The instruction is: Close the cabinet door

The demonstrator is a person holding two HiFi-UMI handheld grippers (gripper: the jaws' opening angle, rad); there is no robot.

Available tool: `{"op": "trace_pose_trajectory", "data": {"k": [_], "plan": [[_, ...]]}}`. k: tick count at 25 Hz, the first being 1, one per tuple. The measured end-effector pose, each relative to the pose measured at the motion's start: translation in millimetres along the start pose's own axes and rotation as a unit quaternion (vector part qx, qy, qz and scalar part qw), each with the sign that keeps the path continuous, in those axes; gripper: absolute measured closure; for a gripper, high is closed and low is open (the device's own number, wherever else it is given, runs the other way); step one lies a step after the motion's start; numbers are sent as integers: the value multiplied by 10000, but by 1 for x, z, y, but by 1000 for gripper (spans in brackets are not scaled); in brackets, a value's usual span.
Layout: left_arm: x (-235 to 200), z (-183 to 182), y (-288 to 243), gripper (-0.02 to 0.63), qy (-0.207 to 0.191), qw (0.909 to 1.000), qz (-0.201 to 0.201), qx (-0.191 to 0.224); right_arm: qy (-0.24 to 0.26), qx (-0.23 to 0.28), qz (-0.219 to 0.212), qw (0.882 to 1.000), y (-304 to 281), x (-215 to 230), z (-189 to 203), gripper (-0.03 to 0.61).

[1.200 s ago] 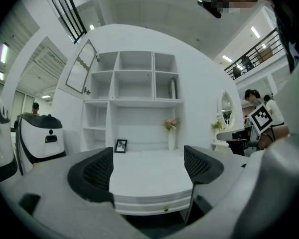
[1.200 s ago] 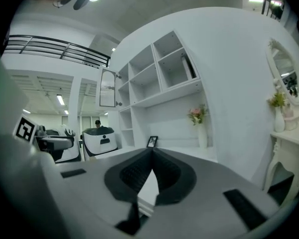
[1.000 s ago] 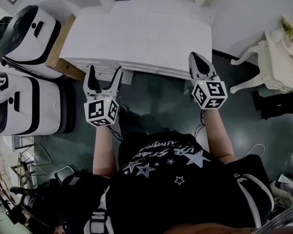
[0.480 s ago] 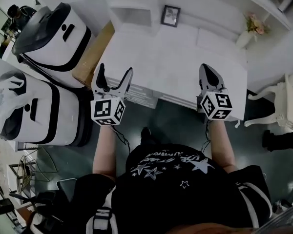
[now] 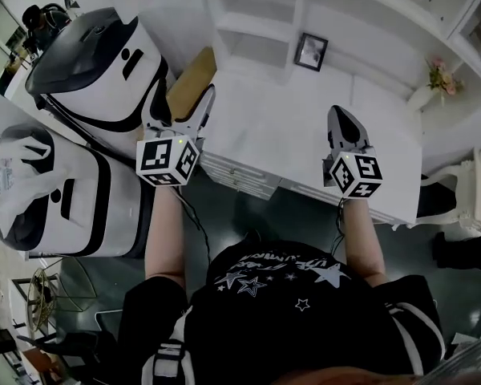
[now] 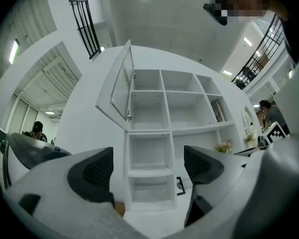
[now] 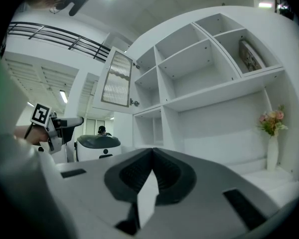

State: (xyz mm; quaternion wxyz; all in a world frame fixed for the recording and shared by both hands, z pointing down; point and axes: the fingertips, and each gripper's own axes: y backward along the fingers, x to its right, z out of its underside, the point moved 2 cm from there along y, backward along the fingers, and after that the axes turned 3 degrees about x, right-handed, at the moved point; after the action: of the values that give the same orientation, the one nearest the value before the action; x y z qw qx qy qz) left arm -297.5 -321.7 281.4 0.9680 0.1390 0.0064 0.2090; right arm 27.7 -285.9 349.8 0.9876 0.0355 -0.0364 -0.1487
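White cabinet [image 6: 165, 114] cubbies fill both gripper views, and its door [image 6: 118, 86], a framed panel of ribbed glass, stands swung wide out from the upper-left cubby, hinged along that cubby's left edge with a small knob on the free side. In the left gripper view the door lies above the gap between the fingers and a little to the left, well apart from them; in the right gripper view it lies up and to the left of the fingertips, equally far off. The left gripper [image 5: 183, 109] is held over the near-left corner of the white tabletop [image 5: 305, 139], its fingers [image 6: 92, 173] spread wide with nothing between them, only the narrow lower cubbies seen far beyond the gap. The right gripper [image 5: 341, 127] hangs over the tabletop's near-right part, its fingers [image 7: 134, 176] pressed together on nothing. Neither gripper touches the cabinet. A small picture frame [image 5: 310, 51] stands at the back of the tabletop, beyond and between the two pairs of fingers, just right of the lower cubbies. A vase of flowers [image 5: 439, 79] stands at the far-right corner, beyond and to the right of the right fingers. Two white-and-black machines [image 5: 96, 66] stand on the floor to the left of the left fingers, one nearer the person than the other. The person wears a black shirt [image 5: 284, 295] printed with stars.
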Motion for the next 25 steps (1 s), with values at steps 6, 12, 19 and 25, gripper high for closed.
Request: {"op": "trace_pose_trajectory", "data": {"k": [6,12,19,25], "plan": [[-66,-26,-37,170,-153,9994,-136,272,-31,74,15,10000,-47,-21,-1,572],[-118,-51,-74,170,-360,9977,-323,471,30,145,-53,9999,-87,-36,-8,573],[-128,-86,-91,170,-599,9935,-160,950,94,124,-230,9996,-111,-43,-14,572],[-105,-102,-97,170,-773,9920,19,999,-3,89,-259,9996,-112,-35,-10,574]]}}
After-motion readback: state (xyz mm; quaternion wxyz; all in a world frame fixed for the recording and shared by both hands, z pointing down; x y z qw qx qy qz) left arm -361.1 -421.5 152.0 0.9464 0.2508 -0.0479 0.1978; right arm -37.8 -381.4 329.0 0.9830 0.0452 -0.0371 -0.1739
